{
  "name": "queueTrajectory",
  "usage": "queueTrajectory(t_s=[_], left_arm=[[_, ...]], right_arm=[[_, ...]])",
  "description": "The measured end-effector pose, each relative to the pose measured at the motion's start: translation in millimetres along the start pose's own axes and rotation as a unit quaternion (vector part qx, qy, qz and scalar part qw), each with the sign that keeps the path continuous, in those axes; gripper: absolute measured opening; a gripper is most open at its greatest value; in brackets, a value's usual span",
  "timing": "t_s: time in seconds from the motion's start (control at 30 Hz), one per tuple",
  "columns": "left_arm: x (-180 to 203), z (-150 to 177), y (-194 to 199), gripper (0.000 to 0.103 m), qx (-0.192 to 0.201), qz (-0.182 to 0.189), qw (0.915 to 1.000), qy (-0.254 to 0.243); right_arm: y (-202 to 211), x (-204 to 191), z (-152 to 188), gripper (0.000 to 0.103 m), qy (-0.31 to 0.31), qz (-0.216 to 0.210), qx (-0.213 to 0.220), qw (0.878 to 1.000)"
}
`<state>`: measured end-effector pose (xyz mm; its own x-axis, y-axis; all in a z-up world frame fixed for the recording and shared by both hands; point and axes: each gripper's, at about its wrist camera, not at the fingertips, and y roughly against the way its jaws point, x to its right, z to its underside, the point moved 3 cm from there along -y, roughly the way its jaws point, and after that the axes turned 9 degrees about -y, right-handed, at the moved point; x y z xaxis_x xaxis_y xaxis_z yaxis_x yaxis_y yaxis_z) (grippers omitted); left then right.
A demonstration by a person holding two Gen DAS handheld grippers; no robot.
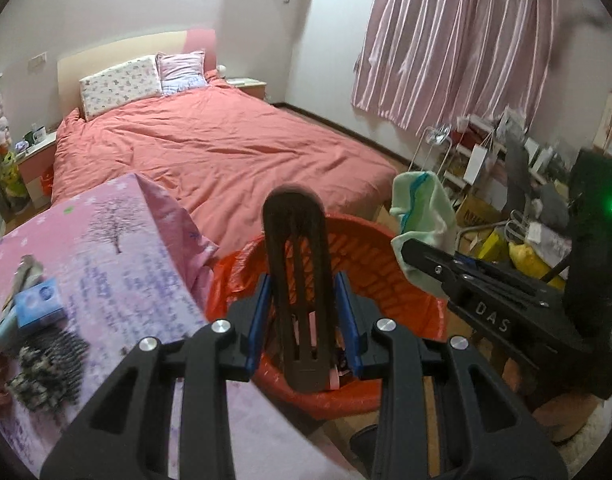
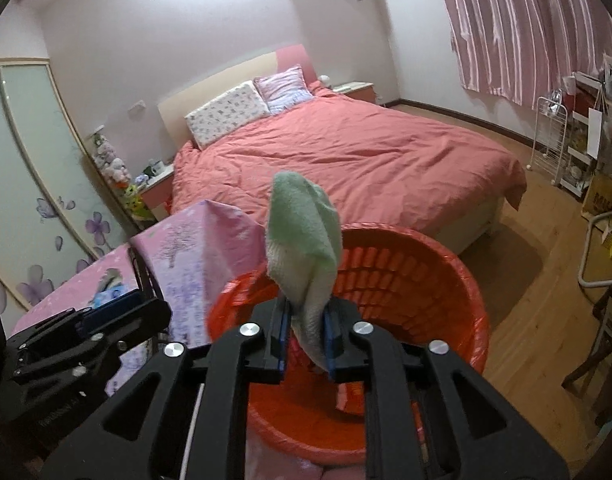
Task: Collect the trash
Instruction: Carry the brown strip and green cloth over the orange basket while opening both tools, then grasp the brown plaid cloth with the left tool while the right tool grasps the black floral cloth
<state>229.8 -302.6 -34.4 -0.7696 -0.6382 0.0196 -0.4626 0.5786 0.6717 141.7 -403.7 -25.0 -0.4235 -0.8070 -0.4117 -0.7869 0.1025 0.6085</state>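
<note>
**Both grippers loaded, held over the orange basket**

Left gripper (image 1: 304,320): clamped on a dark slotted hair comb (image 1: 295,280), gripped low on its body. The comb's long axis runs up and away along the fingers, rounded end highest. Its lower end shows against the inside of the orange bin-lined basket (image 1: 418,308), so the comb appears to sit above the basket mouth, toward the near-left rim.

Right gripper (image 2: 306,336): closed on a pale green cloth (image 2: 306,240), pinched at its narrow lower end; the bulk stands up and flops above the fingers. In the right wrist view the basket (image 2: 458,280) lies directly beneath and ahead of the fingers.

Key relation: the basket opening is below both loads, with neither touching the rim as far as I can tell. The two grippers are side by side, the right one just right of the left in the left wrist view.

Judgement: the drop is straight down for both. The comb, being rigid and upright, should fall cleanly; the cloth may snag on a finger pad.

Pink-covered table (image 1: 117,240) stands just left of the basket, with small clutter on it.
</note>
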Motion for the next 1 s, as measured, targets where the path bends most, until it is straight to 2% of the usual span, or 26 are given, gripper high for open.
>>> queueTrajectory(t_s=[0.03, 0.07, 0.13, 0.3, 0.37, 0.43, 0.6, 0.77, 0.9, 1.0], left_arm=[[1, 0, -7, 0.043, -0.005, -0.007, 1.0, -0.002], [-1, 1, -17, 0.048, -0.012, -0.016, 0.9998, -0.002], [-5, 4, -24, 0.055, -0.019, -0.026, 0.9995, 0.001], [-37, 21, -27, 0.064, -0.034, -0.059, 0.9975, 0.018], [-47, 29, -21, 0.072, -0.034, -0.074, 0.9964, 0.024], [-60, 37, -11, 0.081, -0.03, -0.094, 0.9947, 0.027], [-99, 63, 27, 0.083, -0.026, -0.141, 0.9888, 0.041], [-156, 98, 69, 0.083, -0.032, -0.207, 0.9758, 0.062], [-211, 128, 104, 0.083, -0.041, -0.266, 0.9583, 0.097], [-249, 152, 124, 0.084, -0.049, -0.296, 0.9453, 0.129]], right_arm=[[-5, 5, 0, 0.038, 0.0, 0.007, -0.001, 1.0], [-10, 8, 0, 0.048, -0.001, 0.011, -0.002, 1.0], [-13, 12, 4, 0.053, -0.003, 0.015, -0.005, 1.0], [-18, 19, 14, 0.06, -0.008, 0.032, -0.011, 0.999], [-17, 16, 17, 0.07, -0.008, 0.037, -0.013, 0.999], [-15, 14, 18, 0.075, -0.004, 0.042, -0.007, 0.999], [-12, -2, 27, 0.083, 0.015, 0.046, 0.003, 0.999], [-12, -29, 41, 0.083, 0.041, 0.031, 0.0, 0.999], [-14, -53, 55, 0.084, 0.064, 0.019, -0.006, 0.998], [-16, -67, 65, 0.087, 0.075, 0.008, -0.015, 0.997]])
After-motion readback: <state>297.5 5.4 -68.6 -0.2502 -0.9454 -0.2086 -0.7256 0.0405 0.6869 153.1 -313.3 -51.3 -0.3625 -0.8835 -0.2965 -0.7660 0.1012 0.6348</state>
